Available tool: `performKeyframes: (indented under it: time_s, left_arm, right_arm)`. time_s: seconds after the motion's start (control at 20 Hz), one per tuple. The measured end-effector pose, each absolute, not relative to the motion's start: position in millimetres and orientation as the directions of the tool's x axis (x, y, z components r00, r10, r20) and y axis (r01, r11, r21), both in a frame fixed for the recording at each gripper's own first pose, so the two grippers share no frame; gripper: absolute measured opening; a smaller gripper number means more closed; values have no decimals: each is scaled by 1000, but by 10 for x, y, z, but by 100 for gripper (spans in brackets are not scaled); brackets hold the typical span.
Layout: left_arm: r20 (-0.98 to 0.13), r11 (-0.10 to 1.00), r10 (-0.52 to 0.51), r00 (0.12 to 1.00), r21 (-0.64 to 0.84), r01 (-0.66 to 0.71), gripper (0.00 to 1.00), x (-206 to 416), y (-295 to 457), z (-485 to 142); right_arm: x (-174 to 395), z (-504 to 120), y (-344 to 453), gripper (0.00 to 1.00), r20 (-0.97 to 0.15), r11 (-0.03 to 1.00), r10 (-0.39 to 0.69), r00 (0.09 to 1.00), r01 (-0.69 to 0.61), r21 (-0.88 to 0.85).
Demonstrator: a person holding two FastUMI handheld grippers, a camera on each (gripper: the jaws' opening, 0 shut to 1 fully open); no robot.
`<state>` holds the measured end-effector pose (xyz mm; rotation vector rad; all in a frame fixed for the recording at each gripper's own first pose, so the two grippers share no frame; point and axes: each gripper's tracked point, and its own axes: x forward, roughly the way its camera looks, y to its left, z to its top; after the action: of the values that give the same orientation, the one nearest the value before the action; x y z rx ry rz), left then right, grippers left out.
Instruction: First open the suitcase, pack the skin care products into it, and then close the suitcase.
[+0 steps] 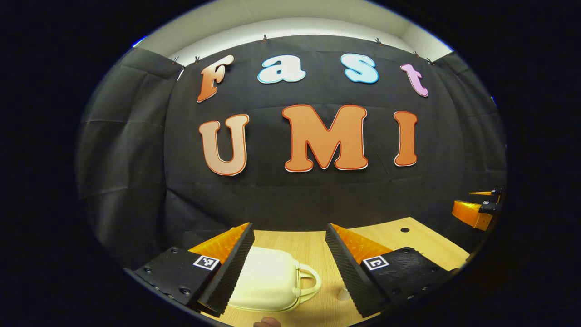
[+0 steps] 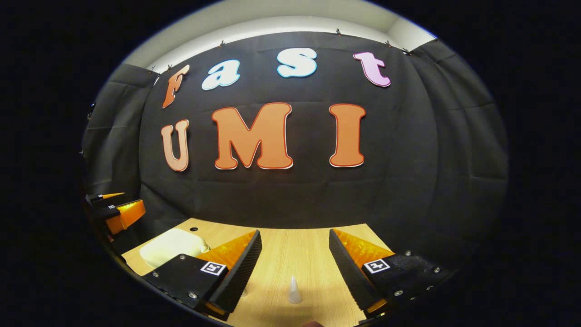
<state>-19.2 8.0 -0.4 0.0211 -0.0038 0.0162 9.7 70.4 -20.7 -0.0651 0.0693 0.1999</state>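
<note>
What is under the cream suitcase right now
The suitcase lies shut on the wooden table, handle toward the right. Its inside and the table beneath it are covered, so nothing there can be seen.

Closed cream suitcase (image 1: 268,279) lies flat on table; small translucent bottle (image 2: 294,290) upright.

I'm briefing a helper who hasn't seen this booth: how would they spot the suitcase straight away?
Start at the light wooden table in front of the black cloth wall. In the left gripper view, the suitcase lies closed on it, between the open fingers of the left gripper. It is a small, rounded, cream-coloured case with a looped handle on one side, unlike the tiny pale cone-tipped item nearby.
</note>
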Motion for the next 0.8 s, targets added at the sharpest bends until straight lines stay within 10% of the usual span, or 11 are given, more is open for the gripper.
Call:
performKeyframes:
  time_s: [0.8]
  left_arm:
    - [-7,994,-109,994,8,109,99,-181,-397,-596]
  right_arm:
    - [103,-402,445,95,-120,984,133,984,-145,-103]
